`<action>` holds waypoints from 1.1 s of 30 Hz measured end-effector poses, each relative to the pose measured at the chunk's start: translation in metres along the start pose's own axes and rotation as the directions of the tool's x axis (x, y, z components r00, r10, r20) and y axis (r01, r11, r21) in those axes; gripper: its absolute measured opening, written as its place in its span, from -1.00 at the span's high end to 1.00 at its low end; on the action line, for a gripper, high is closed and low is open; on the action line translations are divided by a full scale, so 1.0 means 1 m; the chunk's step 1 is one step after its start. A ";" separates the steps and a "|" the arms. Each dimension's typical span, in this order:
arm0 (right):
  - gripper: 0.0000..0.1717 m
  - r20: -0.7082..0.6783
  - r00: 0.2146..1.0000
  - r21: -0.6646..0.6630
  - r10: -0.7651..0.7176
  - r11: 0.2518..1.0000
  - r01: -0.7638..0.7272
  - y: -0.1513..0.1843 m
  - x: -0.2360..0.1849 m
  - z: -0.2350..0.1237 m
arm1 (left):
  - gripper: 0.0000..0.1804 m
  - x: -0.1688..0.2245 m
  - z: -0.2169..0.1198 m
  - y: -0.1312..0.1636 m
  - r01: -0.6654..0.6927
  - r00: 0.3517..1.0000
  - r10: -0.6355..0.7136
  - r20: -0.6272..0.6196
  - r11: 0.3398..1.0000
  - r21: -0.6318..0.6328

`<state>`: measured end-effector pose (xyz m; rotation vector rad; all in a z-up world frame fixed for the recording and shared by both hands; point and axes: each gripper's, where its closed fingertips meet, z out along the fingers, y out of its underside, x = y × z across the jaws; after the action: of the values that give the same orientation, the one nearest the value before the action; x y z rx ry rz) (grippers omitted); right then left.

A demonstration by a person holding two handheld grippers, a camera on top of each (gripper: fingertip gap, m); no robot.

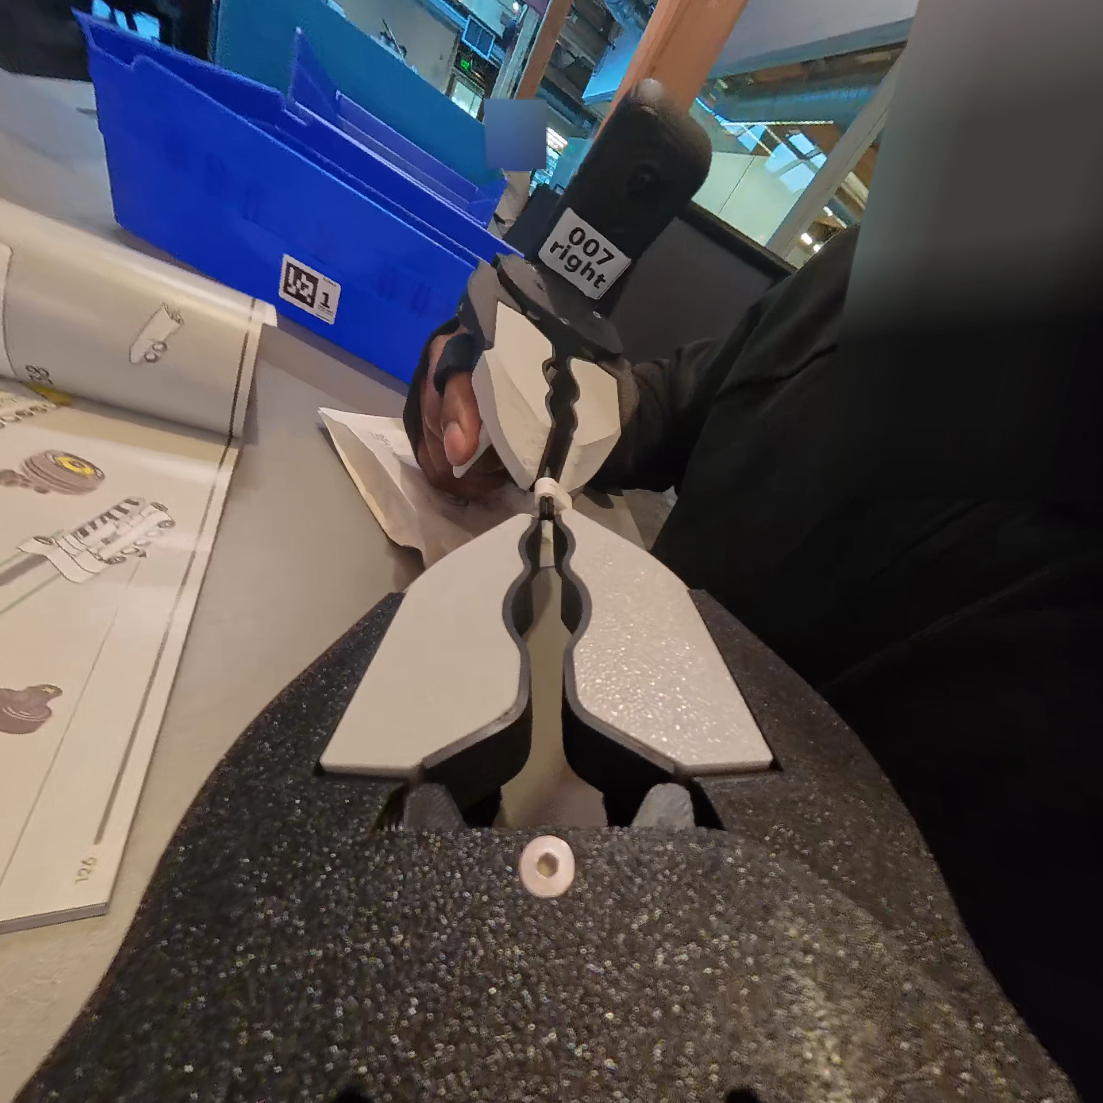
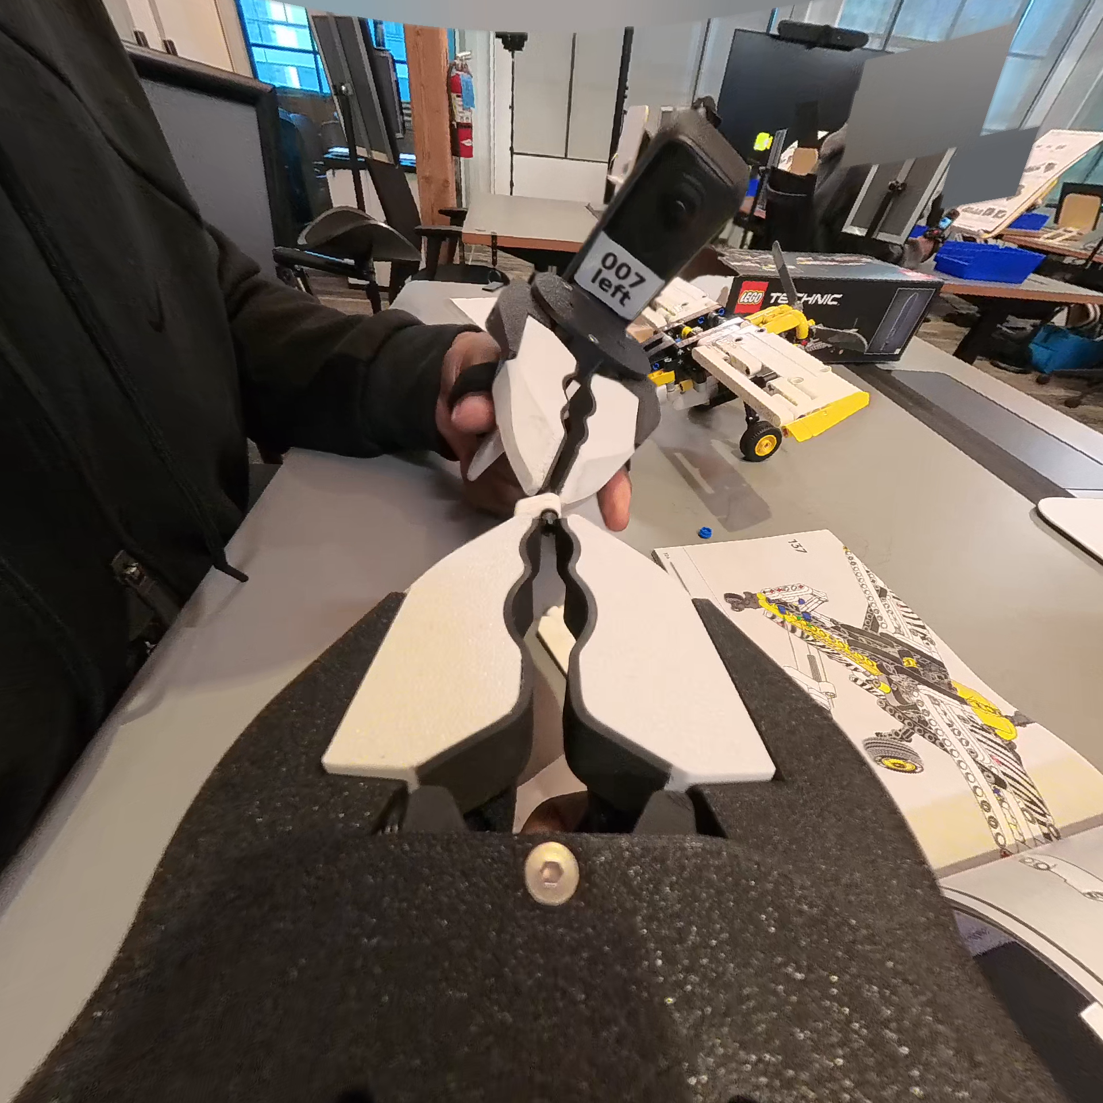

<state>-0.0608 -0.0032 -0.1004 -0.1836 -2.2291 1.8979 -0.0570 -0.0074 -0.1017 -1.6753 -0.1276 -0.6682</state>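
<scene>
My two grippers meet tip to tip above the grey table [image 2: 334, 555]. Between them is a small white connector [image 1: 550, 492] with a black pin [image 1: 544, 512] through it. In the left wrist view my left gripper [image 1: 544, 524] is shut, with the pin in its fingertips. The right gripper [image 1: 552, 474] comes down from above and is shut at the connector. In the right wrist view my right gripper [image 2: 546, 528] is shut on the pin's end [image 2: 547, 519]. There the left gripper [image 2: 540, 498] pinches the white connector [image 2: 534, 507] from above.
A blue bin [image 1: 239, 197] stands at the back left, with a paper bag [image 1: 382, 465] in front of it. An open instruction booklet [image 2: 865, 656] lies to the right. Behind it are a white and yellow model plane [image 2: 764, 358], its box [image 2: 835, 310] and a loose blue stud [image 2: 705, 531].
</scene>
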 end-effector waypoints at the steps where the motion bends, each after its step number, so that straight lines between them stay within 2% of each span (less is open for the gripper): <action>1: 0.95 0.001 1.000 0.001 0.004 1.000 -0.004 0.000 0.000 0.000 | 0.96 0.000 0.000 0.000 -0.021 1.000 0.021 0.008 1.000 0.001; 19: 0.95 0.029 0.999 0.013 0.043 0.999 -0.044 0.000 -0.002 -0.001 | 0.95 0.000 0.004 -0.001 -0.253 0.961 0.254 0.106 0.967 -0.019; 33: 0.95 0.026 1.000 -0.017 0.015 1.000 -0.014 0.006 -0.004 0.000 | 0.96 -0.003 0.006 0.005 -0.159 0.984 0.160 0.080 0.987 -0.026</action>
<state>-0.0573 -0.0030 -0.1070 -0.1794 -2.2678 1.8999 -0.0554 -0.0026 -0.1079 -1.7120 -0.0446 -0.4818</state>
